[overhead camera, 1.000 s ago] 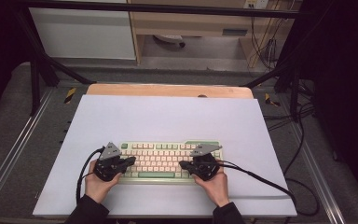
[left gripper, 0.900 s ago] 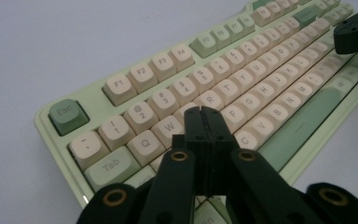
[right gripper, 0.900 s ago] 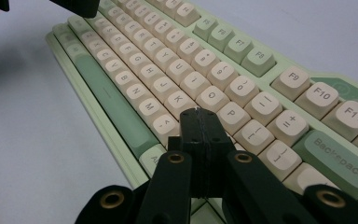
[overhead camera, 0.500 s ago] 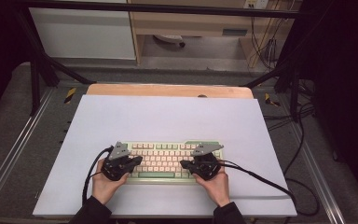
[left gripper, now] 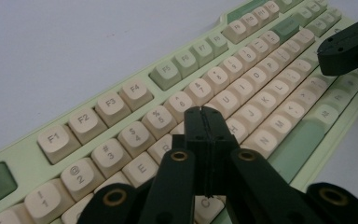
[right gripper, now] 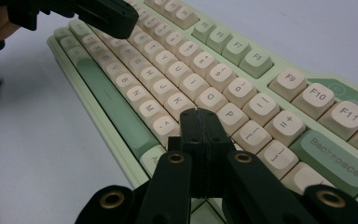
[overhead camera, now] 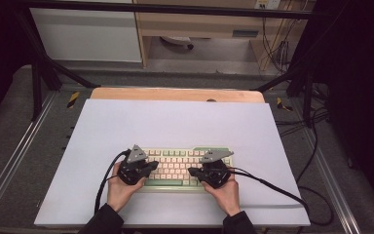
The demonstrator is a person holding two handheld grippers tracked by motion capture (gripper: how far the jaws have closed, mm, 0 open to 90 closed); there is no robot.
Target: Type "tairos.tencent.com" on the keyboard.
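My closed jaws hide the keys beneath them on the keyboard, so I cannot tell whether they touch any. In the high view its legends are too small to read, and my hands cover part of its front edge.

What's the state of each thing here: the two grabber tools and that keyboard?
Left gripper: jaws shut, empty, tip over the keys.
Right gripper: jaws shut, empty, tip over the keys.
Keyboard: flat on the white table cover, all visible keycaps in place.
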